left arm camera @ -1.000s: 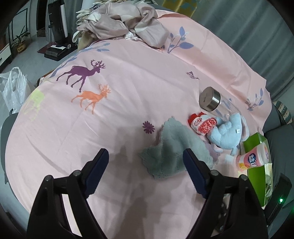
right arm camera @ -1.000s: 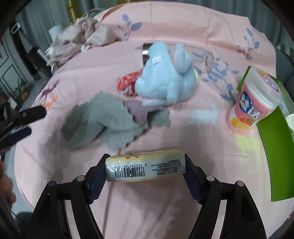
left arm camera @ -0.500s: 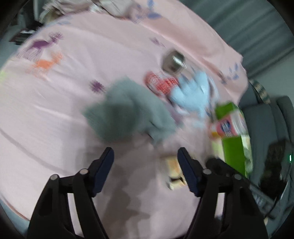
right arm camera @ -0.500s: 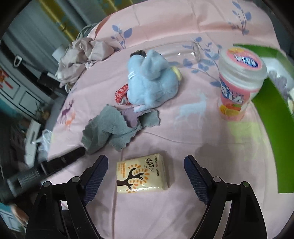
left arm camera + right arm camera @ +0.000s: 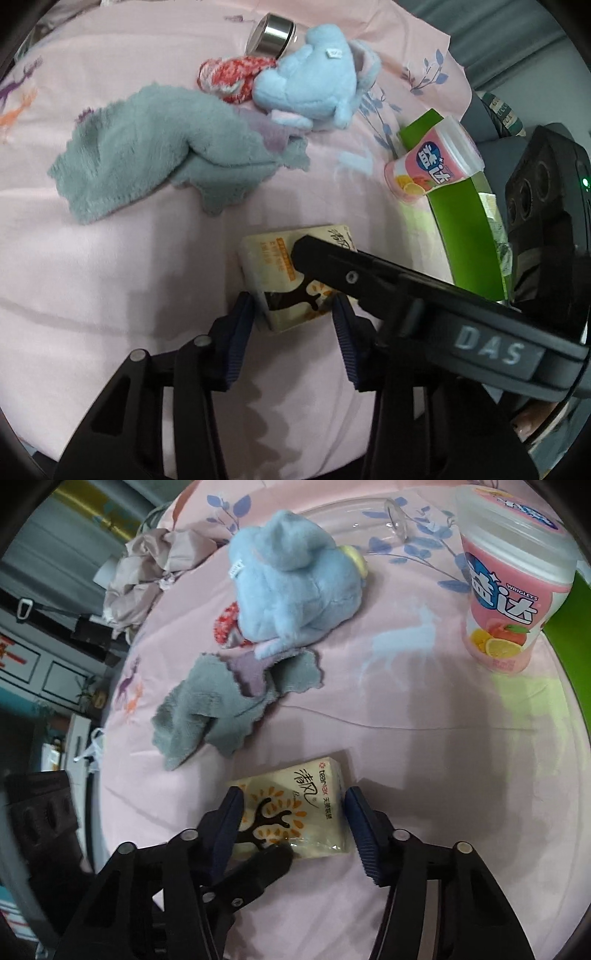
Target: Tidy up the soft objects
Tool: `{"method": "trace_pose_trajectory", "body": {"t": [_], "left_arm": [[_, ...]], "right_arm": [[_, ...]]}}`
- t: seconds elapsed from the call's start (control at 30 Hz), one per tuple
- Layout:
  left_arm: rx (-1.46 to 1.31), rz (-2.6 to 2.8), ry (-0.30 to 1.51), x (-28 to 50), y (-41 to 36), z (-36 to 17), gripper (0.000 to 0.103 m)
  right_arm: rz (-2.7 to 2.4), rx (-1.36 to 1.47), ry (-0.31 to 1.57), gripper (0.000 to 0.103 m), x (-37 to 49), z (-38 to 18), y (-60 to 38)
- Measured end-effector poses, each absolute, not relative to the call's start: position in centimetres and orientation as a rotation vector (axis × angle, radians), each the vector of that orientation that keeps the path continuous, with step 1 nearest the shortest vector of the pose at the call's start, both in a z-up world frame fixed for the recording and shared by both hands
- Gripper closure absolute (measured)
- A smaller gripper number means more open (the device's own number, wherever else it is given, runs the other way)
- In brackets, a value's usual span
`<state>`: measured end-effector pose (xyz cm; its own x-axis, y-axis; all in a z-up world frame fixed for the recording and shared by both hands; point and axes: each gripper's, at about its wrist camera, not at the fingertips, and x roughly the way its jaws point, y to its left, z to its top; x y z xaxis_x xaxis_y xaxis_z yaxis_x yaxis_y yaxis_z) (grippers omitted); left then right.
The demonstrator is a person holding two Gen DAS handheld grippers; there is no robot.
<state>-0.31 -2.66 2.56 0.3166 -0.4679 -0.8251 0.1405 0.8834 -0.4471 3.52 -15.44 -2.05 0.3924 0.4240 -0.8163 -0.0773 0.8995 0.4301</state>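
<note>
A cream tissue pack (image 5: pixel 267 258) (image 5: pixel 295 805) with a brown tree print lies on the pink sheet. My left gripper (image 5: pixel 293 317) has its jaws closing, and its pads press the pack's near end from both sides. My right gripper (image 5: pixel 291 794) hovers over the same pack with its jaws closing, and its pads are not pressing it. One of its fingers (image 5: pixel 332 262) crosses above the pack. A left finger (image 5: pixel 266 864) touches the pack's near edge. Farther off lie a grey towel (image 5: pixel 147 147) (image 5: pixel 207 709), a blue plush toy (image 5: pixel 314 85) (image 5: pixel 291 583) and a red-white knitted piece (image 5: pixel 229 74).
A pink gum jar (image 5: pixel 432 166) (image 5: pixel 509 590) stands to the right against a green box (image 5: pixel 465 229). A steel-lidded glass bottle (image 5: pixel 271 33) lies behind the plush. A heap of beige clothes (image 5: pixel 147 565) sits at the far left.
The right gripper let the tissue pack go onto the sheet, then narrowed its jaws above it. The left gripper swung right and down to the pack and closed around its end.
</note>
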Motion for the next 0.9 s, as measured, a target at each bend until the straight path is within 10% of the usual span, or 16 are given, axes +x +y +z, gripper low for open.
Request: {"method": "trace_pose_trajectory", "body": {"t": [0.9], "left_arm": [[-0.131, -0.499, 0.597, -3.0, -7.8, 20.2, 0.065]], "right_arm": [[0.305, 0.292, 0.551, 0.048, -2.2, 16.7, -21.6]]}}
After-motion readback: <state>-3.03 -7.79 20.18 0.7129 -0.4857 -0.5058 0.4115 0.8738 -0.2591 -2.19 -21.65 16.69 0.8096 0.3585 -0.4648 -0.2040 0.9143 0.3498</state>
